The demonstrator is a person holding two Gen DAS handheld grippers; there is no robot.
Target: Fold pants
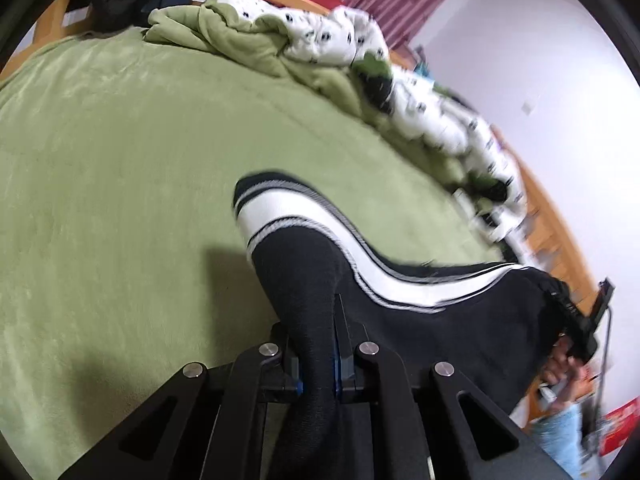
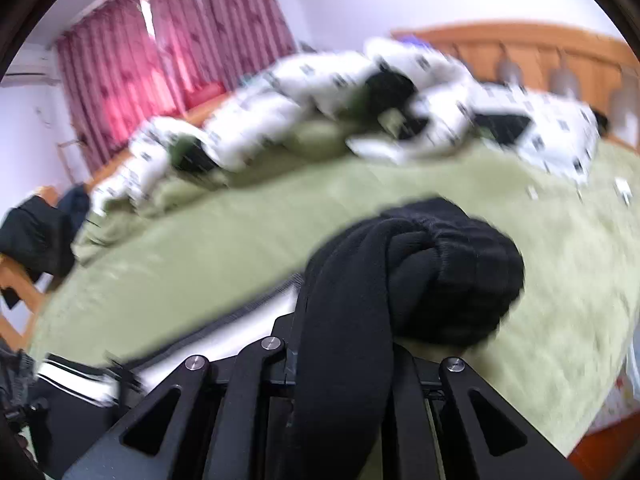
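The black pants with a white side stripe are held up over the green bedspread, a fold of fabric pinched in the closed left gripper. The bunched waistband is clamped by the closed right gripper. A rumpled white patterned duvet is heaped near the wooden headboard, well apart from the pants.

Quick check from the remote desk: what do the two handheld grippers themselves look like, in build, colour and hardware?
Both the left gripper and the right gripper are matte black, with angular linkage arms that have slot cut-outs and round silver pivot pins. The left gripper shows blue strips along the inner faces of its fingers. The right gripper, seen from the left wrist camera, is a black frame. No sleeve is clearly visible.
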